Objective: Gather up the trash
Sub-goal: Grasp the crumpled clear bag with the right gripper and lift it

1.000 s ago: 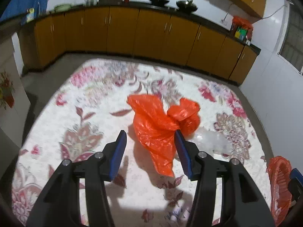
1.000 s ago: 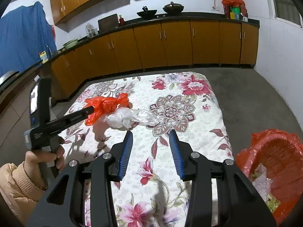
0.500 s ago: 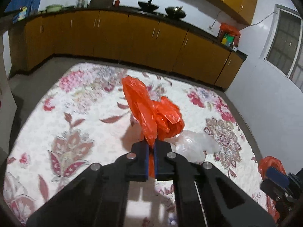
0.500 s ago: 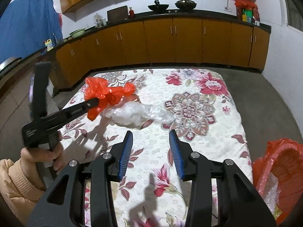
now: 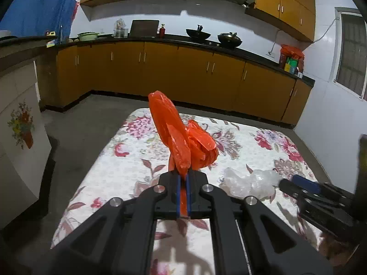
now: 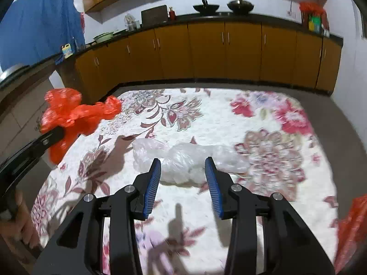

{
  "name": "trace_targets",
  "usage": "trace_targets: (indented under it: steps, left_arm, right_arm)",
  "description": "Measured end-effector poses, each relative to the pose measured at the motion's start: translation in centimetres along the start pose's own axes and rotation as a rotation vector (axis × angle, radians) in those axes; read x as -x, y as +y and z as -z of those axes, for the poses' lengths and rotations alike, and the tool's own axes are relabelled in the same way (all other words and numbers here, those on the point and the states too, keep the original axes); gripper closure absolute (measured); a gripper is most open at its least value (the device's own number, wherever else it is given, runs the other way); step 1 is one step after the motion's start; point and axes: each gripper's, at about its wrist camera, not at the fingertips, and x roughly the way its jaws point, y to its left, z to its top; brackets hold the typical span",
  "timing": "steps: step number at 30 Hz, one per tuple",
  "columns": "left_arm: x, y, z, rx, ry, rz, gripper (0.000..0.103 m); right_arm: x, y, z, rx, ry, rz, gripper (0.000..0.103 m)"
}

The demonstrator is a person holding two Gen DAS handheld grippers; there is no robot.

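Blue fingers [image 5: 178, 194] of the left gripper [image 5: 182, 183] are squeezed tight on the orange bag [image 5: 183, 142], which is up off the flowery cloth [image 5: 128, 160]. The right gripper [image 6: 182, 171] has its fingers [image 6: 153, 183] wide apart and holds nothing. It hangs low, right in front of the clear bag [image 6: 183, 158] lying on the cloth. I think one piece is picked up and the clear bag is next: go forward a bit, then close on it. Far back stand yellow cupboards [image 6: 229, 50].

Each tool [image 5: 183, 178] [image 6: 182, 167] is black plastic with silver screws and ribbed blue fingers [image 6: 152, 184].
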Motion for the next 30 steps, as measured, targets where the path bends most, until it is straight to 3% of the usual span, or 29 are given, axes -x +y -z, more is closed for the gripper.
trace_targets:
  steps: [8,11,15,23,30]
  left_arm:
    - [-0.5,0.5,0.4,0.006,0.01,-0.017,0.098]
    - [-1.0,0.4,0.8,0.007,0.024,-0.02,0.098]
    - [-1.1,0.2,1.2,0.012,0.039,-0.017,0.098]
    - [-0.1,-0.7,1.4,0.014,0.042,0.018,0.098]
    - [1.2,-3.4,2.1,0.003,0.051,0.087,0.098]
  right_arm:
    - [-4.6,0.0,1.0,0.004,0.105,0.013,0.056]
    - [-4.4,-0.1,0.8,0.005,0.1,-0.005,0.076]
    - [-4.0,0.0,0.9,0.038,0.094,0.003,0.092]
    - [0.1,-2.9,2.2,-0.007,0.057,0.053,0.096]
    - [6.8,-5.7,3.8,-0.042,-0.006,0.113,0.096]
